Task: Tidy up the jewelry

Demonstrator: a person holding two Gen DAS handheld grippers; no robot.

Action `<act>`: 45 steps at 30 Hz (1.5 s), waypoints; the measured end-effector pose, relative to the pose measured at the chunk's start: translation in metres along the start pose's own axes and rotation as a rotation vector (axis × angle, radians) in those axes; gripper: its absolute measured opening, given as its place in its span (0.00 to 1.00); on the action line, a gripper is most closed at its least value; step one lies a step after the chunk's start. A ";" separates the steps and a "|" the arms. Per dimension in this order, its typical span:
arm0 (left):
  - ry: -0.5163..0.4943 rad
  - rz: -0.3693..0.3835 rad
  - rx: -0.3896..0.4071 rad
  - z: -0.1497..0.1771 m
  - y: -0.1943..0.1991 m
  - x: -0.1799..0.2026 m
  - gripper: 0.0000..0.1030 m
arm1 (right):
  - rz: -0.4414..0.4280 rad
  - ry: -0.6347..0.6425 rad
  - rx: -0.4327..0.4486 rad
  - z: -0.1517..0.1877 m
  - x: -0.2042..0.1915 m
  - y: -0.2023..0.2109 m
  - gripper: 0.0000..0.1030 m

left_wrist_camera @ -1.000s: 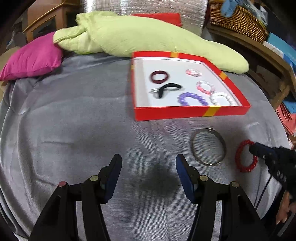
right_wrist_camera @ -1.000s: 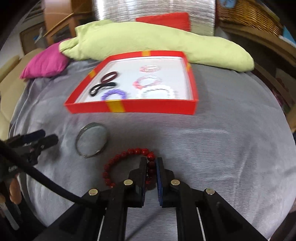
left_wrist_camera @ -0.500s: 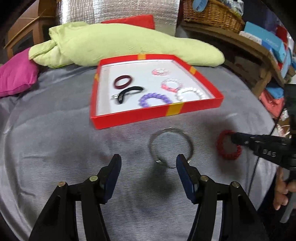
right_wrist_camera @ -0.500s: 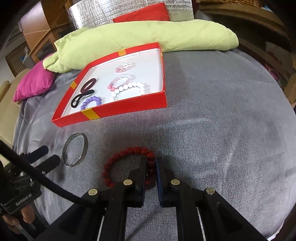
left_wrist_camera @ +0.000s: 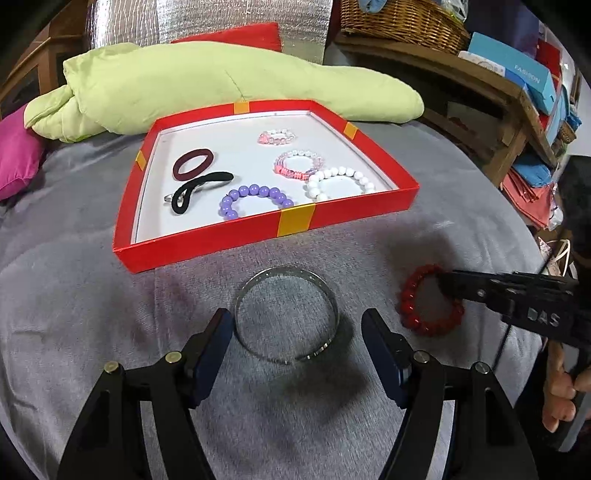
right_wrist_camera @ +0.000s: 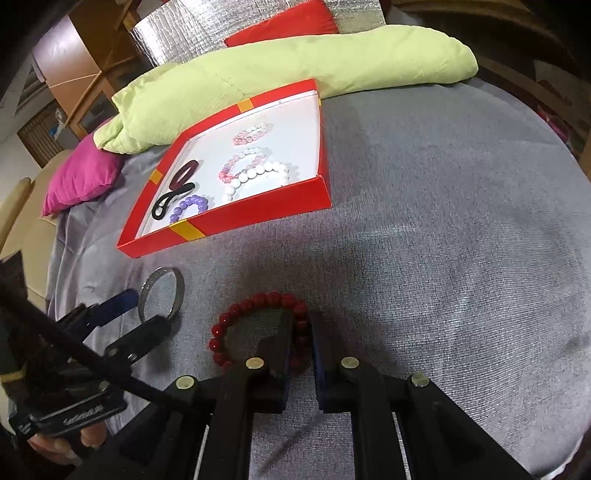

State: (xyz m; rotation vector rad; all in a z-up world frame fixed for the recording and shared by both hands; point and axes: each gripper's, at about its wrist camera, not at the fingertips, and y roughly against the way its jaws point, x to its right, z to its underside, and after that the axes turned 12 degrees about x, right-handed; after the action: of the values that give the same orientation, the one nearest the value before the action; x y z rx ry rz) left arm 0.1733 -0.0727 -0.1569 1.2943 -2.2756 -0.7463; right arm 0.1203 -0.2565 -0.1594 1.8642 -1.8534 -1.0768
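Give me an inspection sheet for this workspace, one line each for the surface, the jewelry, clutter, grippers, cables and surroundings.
Surface: grey fabric cover, wrinkled at left.
Job's things: shallow red cardboard tray holding beaded bracelets and hair ties; plain silver metal bangle and red beaded bracelet lie outside it.
Clutter: nothing seen.
Grippers: left gripper jaws opening, one on each side of the bangle, not touching it; right gripper shut on the red beaded bracelet.
Cables: black cable crosses the right wrist view.
Surroundings: long lime-green cushion, magenta pillow, wicker basket, wooden shelf with boxes.
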 end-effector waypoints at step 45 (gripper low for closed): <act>0.009 -0.145 -0.054 0.026 0.017 -0.032 0.63 | 0.082 0.140 0.017 0.007 -0.048 -0.011 0.12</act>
State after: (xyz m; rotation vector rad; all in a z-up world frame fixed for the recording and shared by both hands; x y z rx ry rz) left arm 0.1623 -0.0313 -0.1693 1.4465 -2.1562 -0.8433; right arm 0.1289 -0.2070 -0.1574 1.8068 -1.8469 -0.8829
